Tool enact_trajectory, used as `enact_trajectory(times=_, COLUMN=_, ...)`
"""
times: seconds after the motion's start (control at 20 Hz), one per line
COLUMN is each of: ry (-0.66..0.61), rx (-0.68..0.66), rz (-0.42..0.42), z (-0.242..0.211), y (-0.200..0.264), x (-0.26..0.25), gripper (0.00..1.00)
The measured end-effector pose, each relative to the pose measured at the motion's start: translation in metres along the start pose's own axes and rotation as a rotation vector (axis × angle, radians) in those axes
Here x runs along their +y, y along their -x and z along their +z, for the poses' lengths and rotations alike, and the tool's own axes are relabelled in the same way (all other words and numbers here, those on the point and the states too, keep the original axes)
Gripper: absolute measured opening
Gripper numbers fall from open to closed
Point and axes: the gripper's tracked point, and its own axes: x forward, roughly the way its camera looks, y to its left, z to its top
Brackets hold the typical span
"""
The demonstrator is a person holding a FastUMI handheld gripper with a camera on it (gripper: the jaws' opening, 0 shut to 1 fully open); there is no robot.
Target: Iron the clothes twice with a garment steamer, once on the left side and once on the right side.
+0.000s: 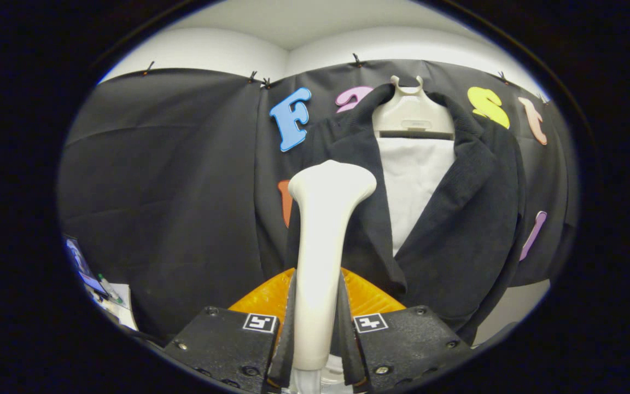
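Black fabric, one jacket (457, 219), hung on one cream hanger (412, 112) against the booth wall, lapels open over one white panel (413, 186) behind them. One cream steamer (323, 241), upright, its handle clamped between the two black fingers (282, 328) of the single gripper (315, 328), both pressing its sides; its broad head rises just ahead of the fingers, close in front of the jacket's left lapel; whether it touches the cloth cannot be told. Two square black-and-white marker tags (260, 322), one on each finger block. One orange ribbed part (263, 298) behind the fingers. No brand or legible writing on steamer, jacket or hanger.
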Motion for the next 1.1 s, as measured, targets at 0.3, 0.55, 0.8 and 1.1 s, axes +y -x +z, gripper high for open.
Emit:
enact_trajectory(times=0.3, ry=-0.015, rx=0.074, rz=0.002, z=-0.037, y=0.003, x=-0.006, gripper=0.38)
enact_trajectory(times=0.55, ry=-0.024, rx=0.116, rz=0.002, z=-0.056, y=0.004, x=-0.012, gripper=0.38)
enact_trajectory(times=0.8, ry=-0.02, rx=0.151, rz=-0.002, z=-0.076, y=0.006, x=-0.014, gripper=0.38)
enact_trajectory(times=1.1, ry=-0.017, rx=0.214, rz=0.003, z=-0.11, y=0.006, x=-0.011, gripper=0.38)
